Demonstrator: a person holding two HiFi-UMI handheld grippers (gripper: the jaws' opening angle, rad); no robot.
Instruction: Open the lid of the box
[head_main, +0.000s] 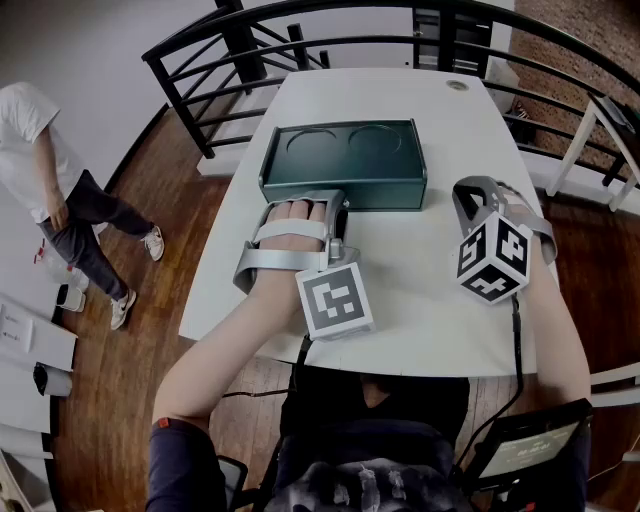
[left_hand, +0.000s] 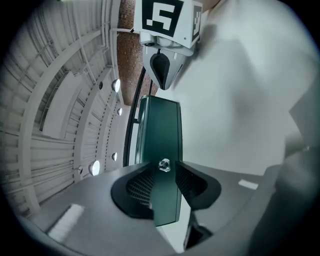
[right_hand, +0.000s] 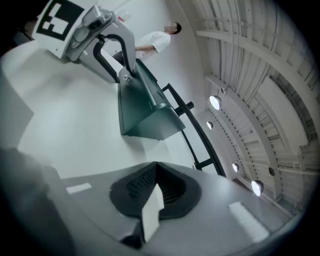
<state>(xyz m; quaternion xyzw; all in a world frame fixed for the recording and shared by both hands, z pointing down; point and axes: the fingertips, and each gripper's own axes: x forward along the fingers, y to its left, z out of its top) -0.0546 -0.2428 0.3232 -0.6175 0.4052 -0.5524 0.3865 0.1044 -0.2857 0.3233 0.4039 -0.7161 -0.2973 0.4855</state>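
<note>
dark green rectangular box (head_main: 345, 160) with two round lid recesses is sitting closed toward the far edge of the white table (head_main: 420, 300). left gripper (head_main: 338, 210) is clamping across the box's near side at the small clear clasp (left_hand: 164, 165); right gripper (head_main: 468, 200) is lying clenched and empty near the right edge. risk: jaws seem to be spanning lid and base together, so lifting may be hauling the unbraced box up whole.

In the head view my hand (head_main: 295, 232) covers the left tool's (head_main: 336, 205) jaws at the box (head_main: 345, 150); the bystander's (head_main: 55, 190) head is cut off by the edge.
</note>
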